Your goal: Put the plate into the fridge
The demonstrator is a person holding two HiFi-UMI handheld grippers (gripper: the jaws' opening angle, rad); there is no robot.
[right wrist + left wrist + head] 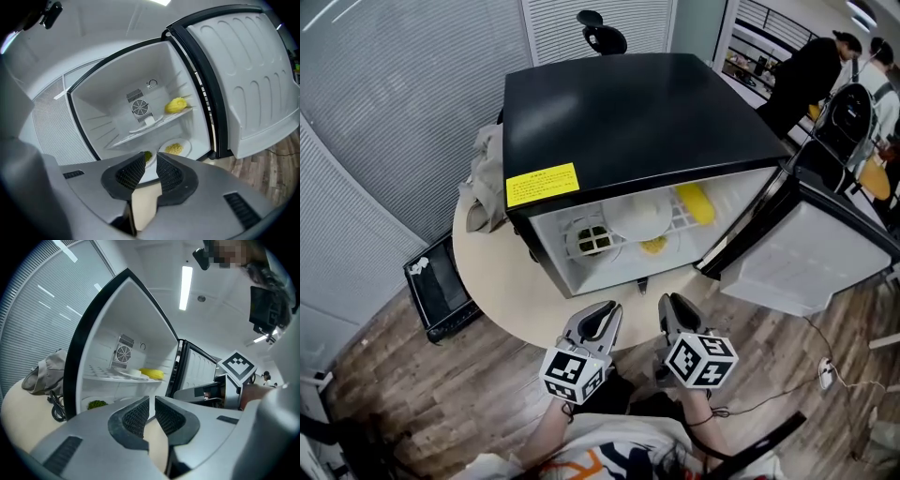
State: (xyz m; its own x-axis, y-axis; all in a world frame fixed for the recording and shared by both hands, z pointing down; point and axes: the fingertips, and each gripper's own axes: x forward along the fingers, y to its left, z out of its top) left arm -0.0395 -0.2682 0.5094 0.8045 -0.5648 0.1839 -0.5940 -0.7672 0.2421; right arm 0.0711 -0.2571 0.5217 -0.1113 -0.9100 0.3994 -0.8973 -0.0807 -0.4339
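left hand-held gripper [611, 307]: empty, jaws a slit apart, lower centre | right hand-held gripper [667, 301]: empty, jaws narrowly apart, beside it | plate [639, 216]: on shelf [682, 225] inside fridge [628, 112], frame centre | door [811, 253]: open, right

Glossy black fridge [647, 112], seemingly wooden floor [469, 394]

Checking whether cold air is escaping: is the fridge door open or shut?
Open. The fridge door stands swung wide, and the white plate inside shows.
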